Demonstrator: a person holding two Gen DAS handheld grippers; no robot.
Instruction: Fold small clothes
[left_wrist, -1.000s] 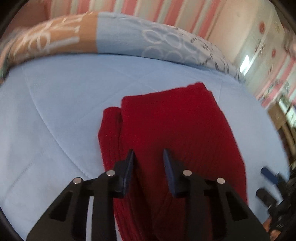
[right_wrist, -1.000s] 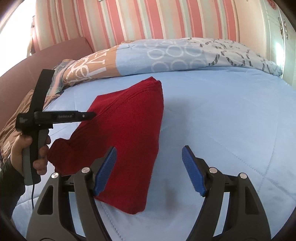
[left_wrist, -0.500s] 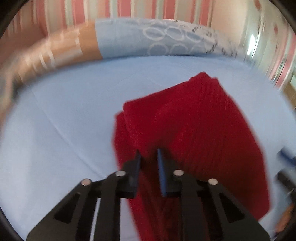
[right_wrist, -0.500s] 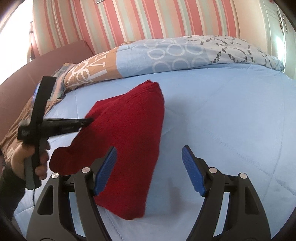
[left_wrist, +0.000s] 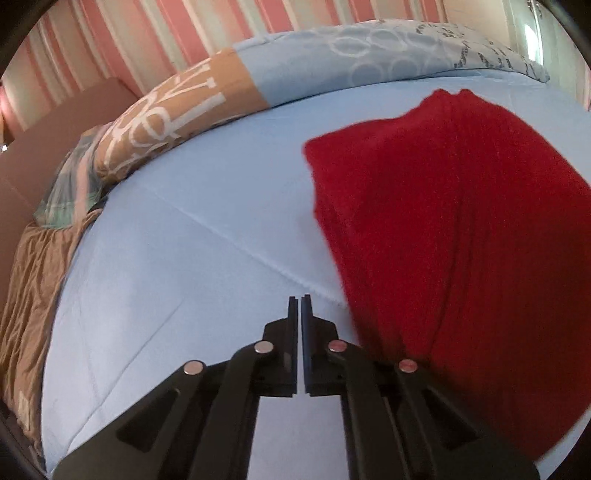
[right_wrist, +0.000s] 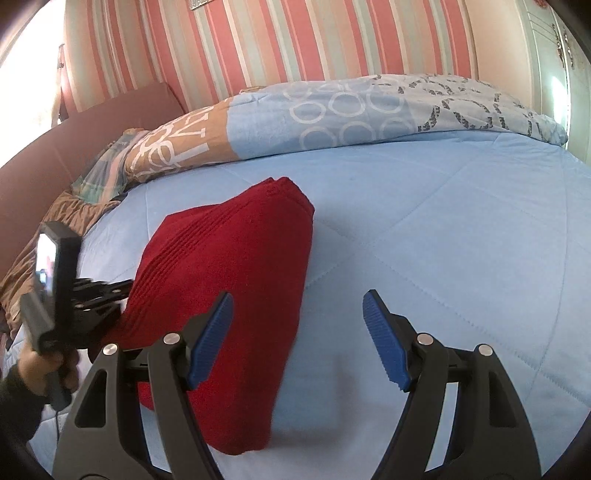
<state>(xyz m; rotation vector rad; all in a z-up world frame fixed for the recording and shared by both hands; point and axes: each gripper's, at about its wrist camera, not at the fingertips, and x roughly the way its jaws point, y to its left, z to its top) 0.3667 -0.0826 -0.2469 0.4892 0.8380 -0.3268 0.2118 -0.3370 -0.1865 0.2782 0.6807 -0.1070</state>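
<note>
Red garment (right_wrist: 236, 280): lying folded on the bed (right_wrist: 443, 240), toward its left side as the right wrist view shows it, one narrow corner pointing at the rolled duvet along the far edge, the broad end reaching toward the near edge; ribbed knit showing on the upper layer.

Left gripper (left_wrist: 299, 301): jaws sitting pressed together with nothing between them, hovering over bare blue bedding just beside the garment's left edge (the cloth lying off to the right in the left wrist view, blurred along its near border); whether the tips are touching the bedding, impossible to tell.

Left hand (right_wrist: 40, 369): wrapping around the gripper's handle at the bed's left side, a dark sleeve showing at the wrist.

Right gripper (right_wrist: 299, 332): jaws standing spread wide, holding nothing, blue ribbed pads facing each other; the left pad overlapping the garment's right edge in view, the right pad over bare bedding.

Duvet (right_wrist: 351, 114): lying bunched along the far edge of the bed, pale blue with white rings, a tan lettered panel toward the left.

Wall (right_wrist: 295, 40): running behind the bed, striped in pink and pale green.
</note>
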